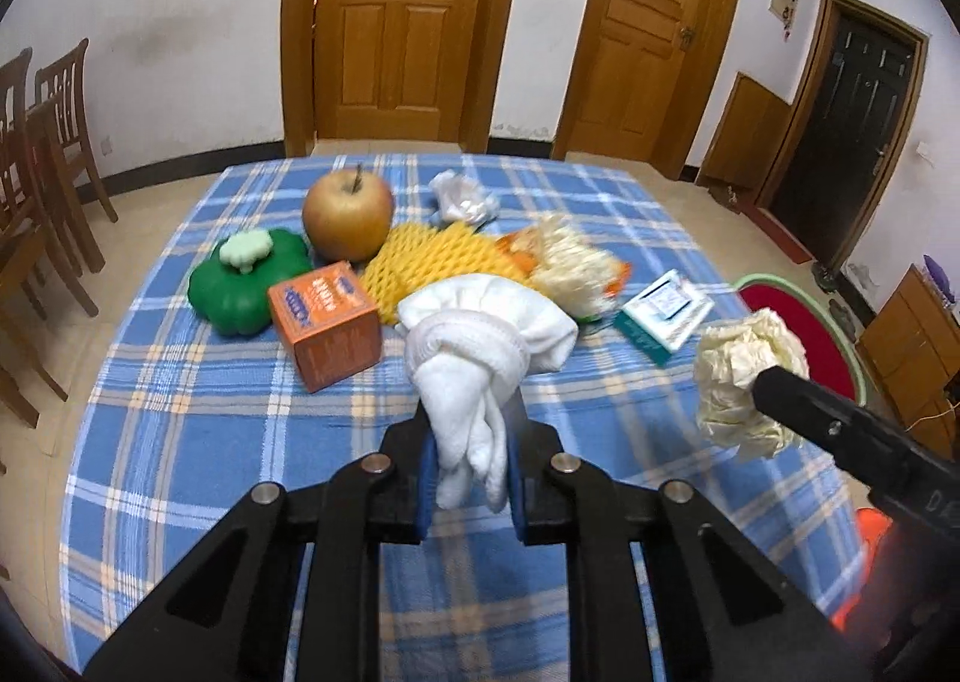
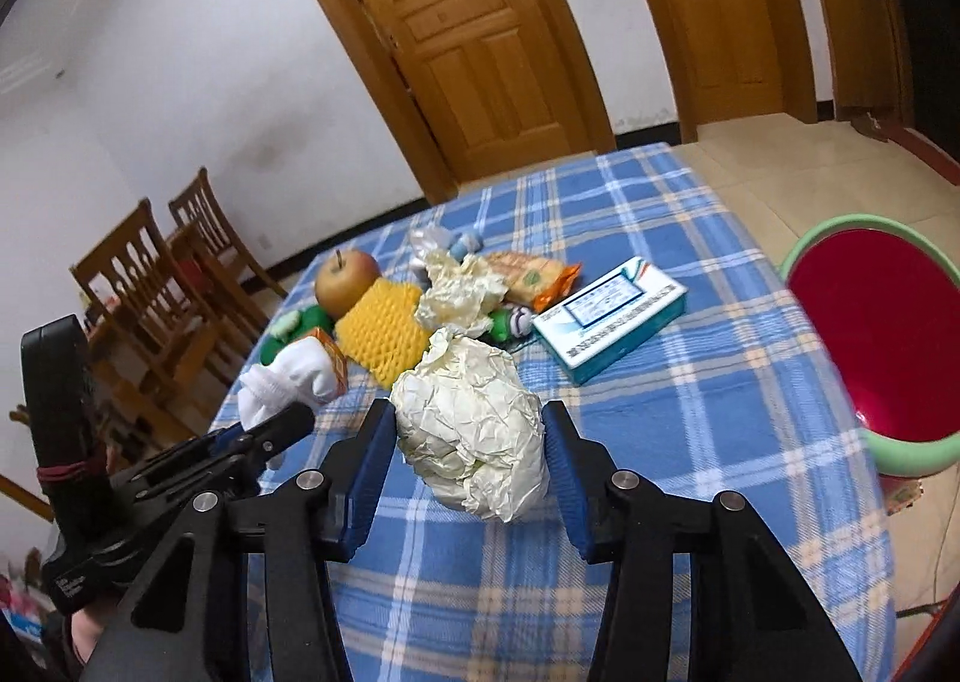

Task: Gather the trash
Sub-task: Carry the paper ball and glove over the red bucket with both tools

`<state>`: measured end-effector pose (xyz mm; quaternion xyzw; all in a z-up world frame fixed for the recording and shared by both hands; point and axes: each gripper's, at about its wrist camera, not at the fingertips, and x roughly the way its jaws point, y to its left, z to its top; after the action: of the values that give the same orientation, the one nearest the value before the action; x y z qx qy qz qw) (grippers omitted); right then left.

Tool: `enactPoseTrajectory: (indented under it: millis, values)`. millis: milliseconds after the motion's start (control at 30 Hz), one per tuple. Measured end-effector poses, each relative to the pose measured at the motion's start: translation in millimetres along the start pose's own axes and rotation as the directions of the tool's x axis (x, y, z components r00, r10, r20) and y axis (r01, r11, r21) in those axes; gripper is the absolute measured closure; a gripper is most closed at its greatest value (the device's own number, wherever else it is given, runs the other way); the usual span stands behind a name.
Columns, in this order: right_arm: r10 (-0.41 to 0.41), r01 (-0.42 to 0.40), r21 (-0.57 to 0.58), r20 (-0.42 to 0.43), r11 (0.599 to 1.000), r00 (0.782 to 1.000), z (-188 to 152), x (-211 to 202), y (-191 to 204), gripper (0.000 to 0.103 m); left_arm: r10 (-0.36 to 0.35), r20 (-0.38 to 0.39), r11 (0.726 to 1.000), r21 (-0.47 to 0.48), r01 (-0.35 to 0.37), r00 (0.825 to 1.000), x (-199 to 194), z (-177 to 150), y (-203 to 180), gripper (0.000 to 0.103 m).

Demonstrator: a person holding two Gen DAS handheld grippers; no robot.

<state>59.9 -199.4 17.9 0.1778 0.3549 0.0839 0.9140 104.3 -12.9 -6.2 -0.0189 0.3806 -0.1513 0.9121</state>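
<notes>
Slippage is the main risk: the left gripper [image 1: 471, 442] pinches only the trailing tail of the white cloth [image 1: 480, 334], so its bunched head could pull free. Its long axis runs along the fingers, head forward. The right gripper [image 2: 471, 442] is clamped on the paper ball [image 2: 471, 430], held above the tablecloth [image 2: 690, 442]; a loose squeeze may drop it short of the red basin [image 2: 888, 322].

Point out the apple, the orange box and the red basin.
apple [image 1: 348, 215]: left wrist view, middle of its skin.
orange box [image 1: 327, 322]: left wrist view, middle of the box, near its top front edge.
red basin [image 2: 882, 322]: right wrist view, bare red inside wall.
</notes>
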Motion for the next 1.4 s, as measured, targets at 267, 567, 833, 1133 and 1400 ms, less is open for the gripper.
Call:
enactPoseTrajectory:
  millis: [267,567,833,1133,1400]
  values:
    - [-0.051,0.046,0.063,0.084,0.997,0.995,1,-43,-34,0.052,-0.079,0.022,0.994,0.075,0.077,0.997,-14,15,-44,0.085]
    - [-0.195,0.167,0.188,0.147,0.968,0.97,16,-80,-102,0.051,-0.187,-0.029,0.965,0.184,0.189,0.982,14,33,-119,0.085]
    - [-0.311,0.269,0.294,0.103,0.917,0.945,18,-82,-166,0.051,-0.244,-0.097,0.932,0.25,0.261,0.965,60,41,-183,0.085]
    - [-0.38,0.343,0.366,0.033,0.865,0.925,18,-72,-216,0.049,-0.273,-0.203,0.899,0.293,0.324,0.94,109,32,-236,0.085]
    - [-0.409,0.372,0.377,0.02,0.848,0.912,14,-66,-233,0.046,-0.248,-0.257,0.889,0.324,0.325,0.934,126,29,-258,0.085]
